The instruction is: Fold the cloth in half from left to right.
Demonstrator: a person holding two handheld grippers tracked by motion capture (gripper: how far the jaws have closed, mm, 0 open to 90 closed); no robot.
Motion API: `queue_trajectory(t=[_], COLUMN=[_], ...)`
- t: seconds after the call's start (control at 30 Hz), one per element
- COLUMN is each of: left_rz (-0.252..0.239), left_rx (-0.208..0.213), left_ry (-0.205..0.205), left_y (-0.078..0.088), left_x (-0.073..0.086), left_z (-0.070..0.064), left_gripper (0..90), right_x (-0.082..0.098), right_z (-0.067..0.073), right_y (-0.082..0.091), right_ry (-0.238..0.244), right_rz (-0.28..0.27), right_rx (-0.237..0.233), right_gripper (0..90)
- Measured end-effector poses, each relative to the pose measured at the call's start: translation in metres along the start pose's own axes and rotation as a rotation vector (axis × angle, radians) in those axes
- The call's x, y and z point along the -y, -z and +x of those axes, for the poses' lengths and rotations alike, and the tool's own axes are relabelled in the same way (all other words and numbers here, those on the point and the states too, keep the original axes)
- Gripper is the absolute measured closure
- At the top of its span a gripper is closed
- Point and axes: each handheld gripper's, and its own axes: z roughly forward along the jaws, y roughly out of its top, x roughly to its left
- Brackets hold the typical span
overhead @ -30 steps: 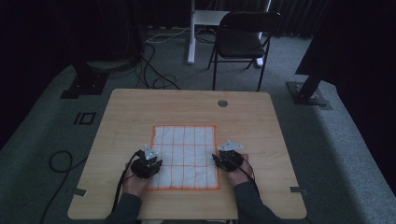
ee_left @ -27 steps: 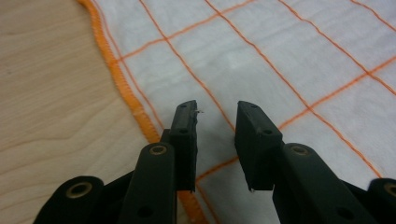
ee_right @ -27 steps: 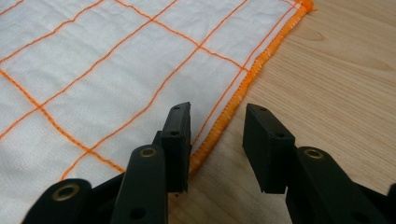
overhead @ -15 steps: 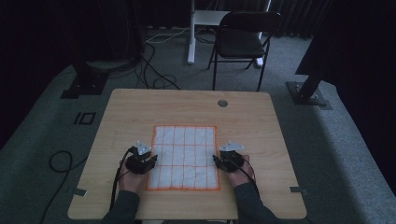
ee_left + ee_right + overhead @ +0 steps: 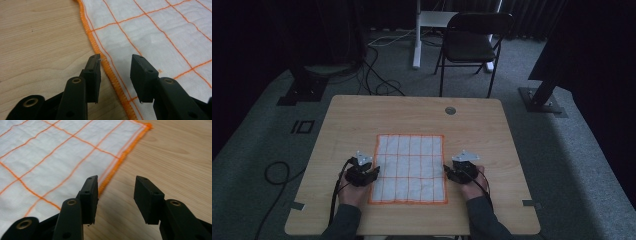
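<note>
- High view: your left gripper (image 5: pixel 363 172) sits at the left hem of a white cloth (image 5: pixel 409 167) with orange grid lines, lying flat mid-table (image 5: pixel 362 115).
- Its jaws have just been opening and straddle the hem, gripping nothing.
- Cloth looks light, soft and limp (likely to sag); pinch the orange hem (image 5: pixel 110 67).
- Your right gripper (image 5: pixel 460 171), jaws also just opening, stands apart at the right hem, empty.

My matt black plastic jaws hover over a soft quilted cloth (image 5: pixel 160 37), orange-stitched, on the smooth wood-grain table (image 5: pixel 40 42).
</note>
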Motion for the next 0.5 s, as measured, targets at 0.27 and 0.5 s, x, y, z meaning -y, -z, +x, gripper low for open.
queue_trajectory(t=[0.27, 0.5], left_rz=[0.016, 0.017], left_rx=[-0.011, 0.028], left_ry=[0.037, 0.057], left_y=[-0.004, -0.006], left_x=[0.001, 0.0], left_z=[0.005, 0.008], left_gripper=[58.0, 56.2], right_x=[0.008, 0.013], right_z=[-0.015, -0.024], right_y=[0.012, 0.017], right_ry=[-0.01, -0.032], right_rz=[-0.008, -0.014], right_rx=[0.024, 0.039], right_gripper=[53.8, 53.7])
